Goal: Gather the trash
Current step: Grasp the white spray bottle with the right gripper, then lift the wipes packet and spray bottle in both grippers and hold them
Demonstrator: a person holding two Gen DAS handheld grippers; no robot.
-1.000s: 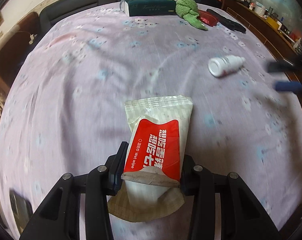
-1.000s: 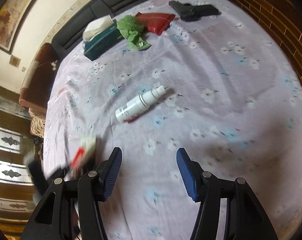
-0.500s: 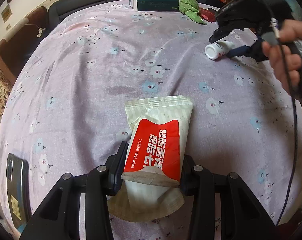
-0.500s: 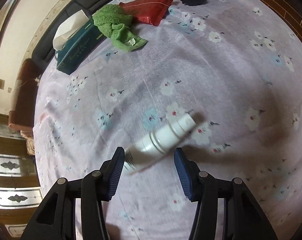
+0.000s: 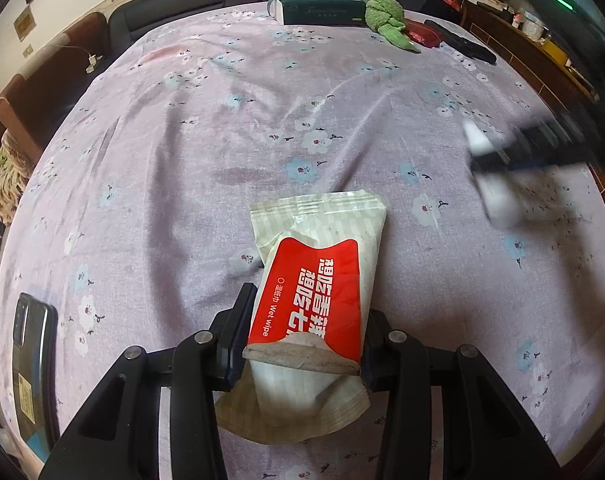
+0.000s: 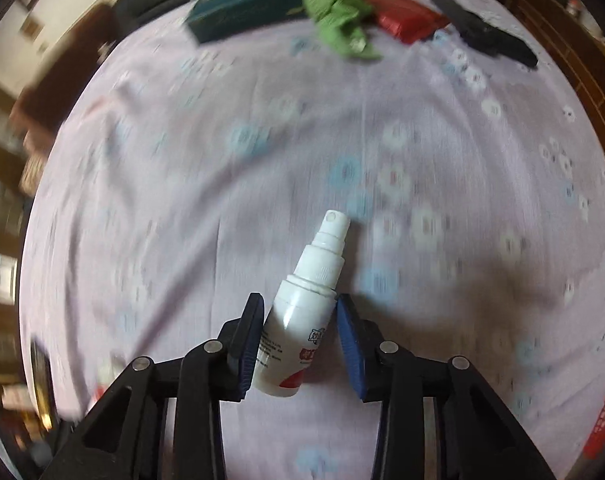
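Note:
My left gripper (image 5: pixel 304 316) is shut on a red and white wet wipe pack (image 5: pixel 316 280) and holds it over the purple flowered tablecloth (image 5: pixel 222 140). My right gripper (image 6: pixel 300 322) is shut on a white spray bottle (image 6: pixel 306 300), whose nozzle points away from me. In the left wrist view the right gripper (image 5: pixel 538 152) and the bottle (image 5: pixel 494 184) show as a blur at the right edge.
At the far side lie a dark green tissue box (image 5: pixel 322 6), a green cloth (image 5: pixel 386 20), a red pouch (image 5: pixel 420 34) and a black object (image 5: pixel 462 44). A black phone (image 5: pixel 32 360) lies at the near left edge.
My right gripper has closed on the spray bottle and lifted it, moving toward me and to the right. My left gripper still holds the wet wipe pack.

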